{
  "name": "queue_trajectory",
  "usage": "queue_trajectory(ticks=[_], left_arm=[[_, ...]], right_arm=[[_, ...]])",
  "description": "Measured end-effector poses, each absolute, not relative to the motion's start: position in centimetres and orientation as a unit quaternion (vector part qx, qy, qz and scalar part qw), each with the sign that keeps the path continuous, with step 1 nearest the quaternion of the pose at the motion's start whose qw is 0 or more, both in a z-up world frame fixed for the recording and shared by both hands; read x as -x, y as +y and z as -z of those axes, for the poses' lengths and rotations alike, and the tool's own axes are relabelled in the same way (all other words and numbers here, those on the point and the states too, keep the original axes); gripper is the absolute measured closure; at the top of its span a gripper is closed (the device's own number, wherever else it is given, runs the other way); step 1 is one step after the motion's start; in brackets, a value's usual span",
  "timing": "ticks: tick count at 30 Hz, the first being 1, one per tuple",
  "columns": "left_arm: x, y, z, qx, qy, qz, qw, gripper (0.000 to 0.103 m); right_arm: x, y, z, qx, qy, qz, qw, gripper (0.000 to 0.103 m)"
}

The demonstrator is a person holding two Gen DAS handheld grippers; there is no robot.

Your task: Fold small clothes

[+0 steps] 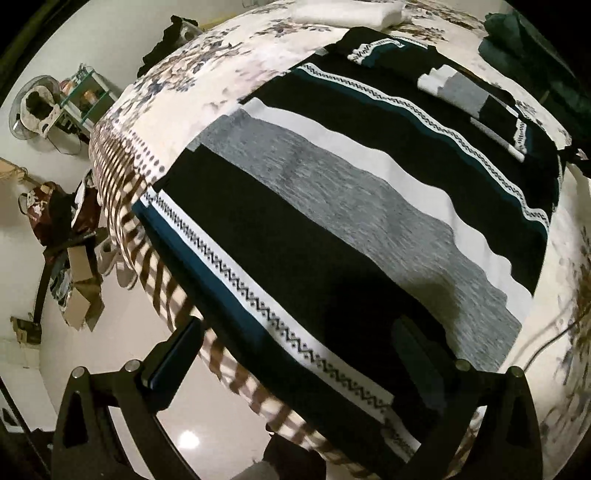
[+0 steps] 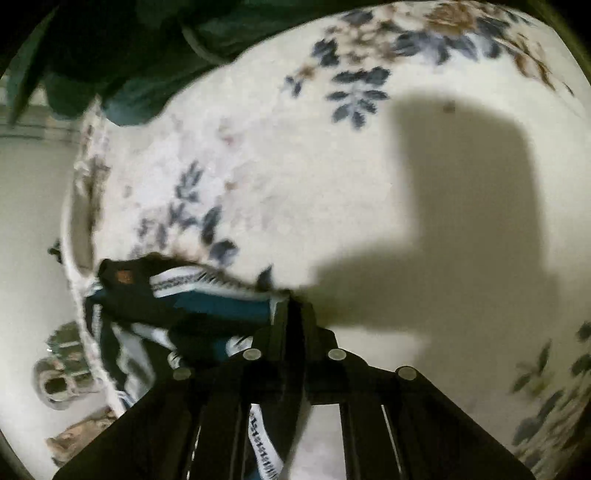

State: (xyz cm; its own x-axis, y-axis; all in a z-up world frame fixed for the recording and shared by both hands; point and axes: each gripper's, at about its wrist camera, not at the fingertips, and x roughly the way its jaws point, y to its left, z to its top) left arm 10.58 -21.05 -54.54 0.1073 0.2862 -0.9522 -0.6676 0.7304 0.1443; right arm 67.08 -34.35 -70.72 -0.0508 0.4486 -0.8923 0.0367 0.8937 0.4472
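Note:
A striped sweater (image 1: 332, 206), black, grey, white and teal with zigzag bands, lies spread flat on the floral bedsheet (image 1: 229, 74). My left gripper (image 1: 295, 354) hovers over its near edge with jaws wide apart and nothing between them. My right gripper (image 2: 291, 306) has its jaws closed together on an edge of the same sweater (image 2: 207, 302), lifting a bunched black, teal and white fold off the bedsheet (image 2: 295, 184). Part of the cloth hangs under the gripper.
A dark green garment (image 1: 535, 40) lies at the bed's far right, also in the right wrist view (image 2: 122, 55). A white pillow (image 1: 347, 13) sits at the far end. Beside the bed are a fan (image 1: 35, 107), a shelf, bags and boxes (image 1: 77, 280) on the floor.

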Motion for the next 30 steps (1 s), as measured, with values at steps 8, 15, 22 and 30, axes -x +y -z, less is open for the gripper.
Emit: queue_trajectory(ticks=[8,15,22,30], left_arm=[[-7.9,-23.5,52.9,0.208,0.584,-0.309,0.722,0.000],[-3.3,-24.2,59.1,0.434,0.574,-0.268,0.640,0.000],[-1.3,-17.0,57.5,0.450,0.507,-0.330,0.657,0.003],[1.1,-3.0,57.8,0.432,0.448,-0.391,0.677,0.003]], right_arm=[[-61.7,-38.2,68.8,-0.187,0.746,-0.206,0.605,0.052],[-46.1,-39.1,70.5,-0.147,0.811,-0.253,0.506,0.052],[-28.5,-33.2,74.0,-0.134,0.850,-0.295,0.416,0.052],[-17.2,-29.5,75.1,-0.154,0.851,-0.251,0.435,0.052]])
